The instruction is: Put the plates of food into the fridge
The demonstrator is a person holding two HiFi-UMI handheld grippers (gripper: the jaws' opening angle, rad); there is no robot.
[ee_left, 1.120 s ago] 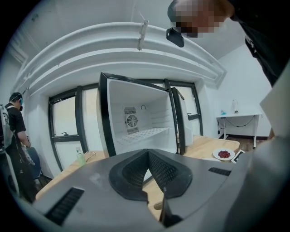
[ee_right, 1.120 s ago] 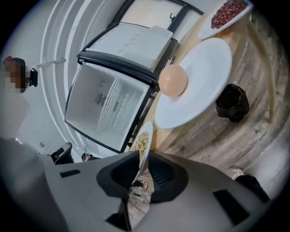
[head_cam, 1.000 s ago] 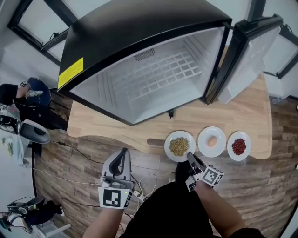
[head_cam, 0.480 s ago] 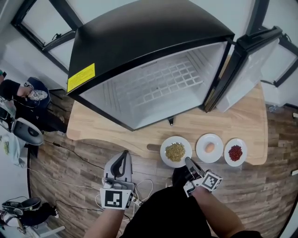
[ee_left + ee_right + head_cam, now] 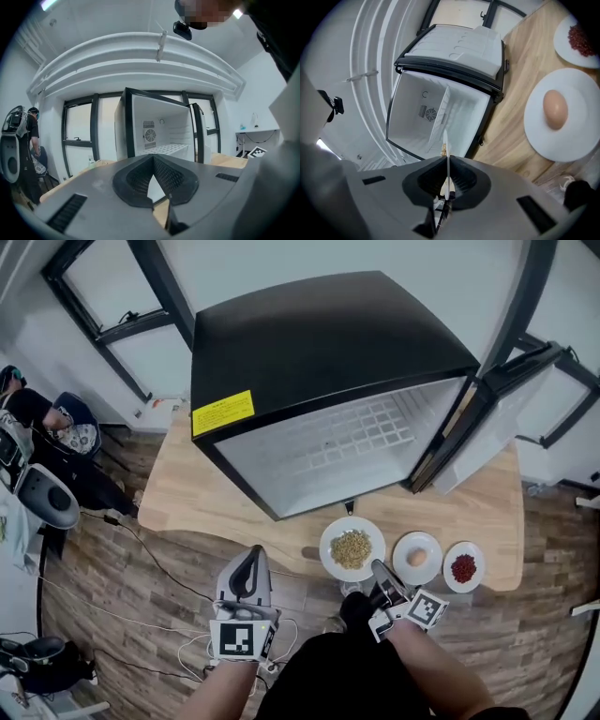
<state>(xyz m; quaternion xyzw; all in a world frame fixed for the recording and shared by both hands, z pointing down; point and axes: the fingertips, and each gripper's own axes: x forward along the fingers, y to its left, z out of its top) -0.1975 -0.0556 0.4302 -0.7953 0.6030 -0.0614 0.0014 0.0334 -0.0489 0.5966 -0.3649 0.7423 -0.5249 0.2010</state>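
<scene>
Black outside and white within, the fridge (image 5: pixel 319 343) is stood on the pale wooden table (image 5: pixel 206 502) with its door (image 5: pixel 487 418) swung wide to the right. The wire shelf (image 5: pixel 347 442) is thus laid bare and can be reached from the front edge, where the food is set out. Three white plates are ranged in a row just before the opening, presumably so that each can be taken by its near rim without another being reached over. The plate of grains (image 5: pixel 325 542), leftmost and nearest the cavity, is pinched at its near rim by the right gripper (image 5: pixel 378 568). In the right gripper view that rim is seen edge-on between the two pads, which are pressed onto it. Such a hold is suited to carrying the plate flat so that no grains are spilled. Whether the plate rests on the table or is held just above it cannot be told. It is judged to be the first plate in hand, since nothing is seen on the shelf. The plate with the egg (image 5: pixel 400 563) and the plate of red food (image 5: pixel 449 570) are left on the table to its right, untouched. The left gripper (image 5: pixel 251 557) is held off the table's near side, left of the plates, its jaws closed tip to tip on nothing, where the path to the shelf is not crossed.
</scene>
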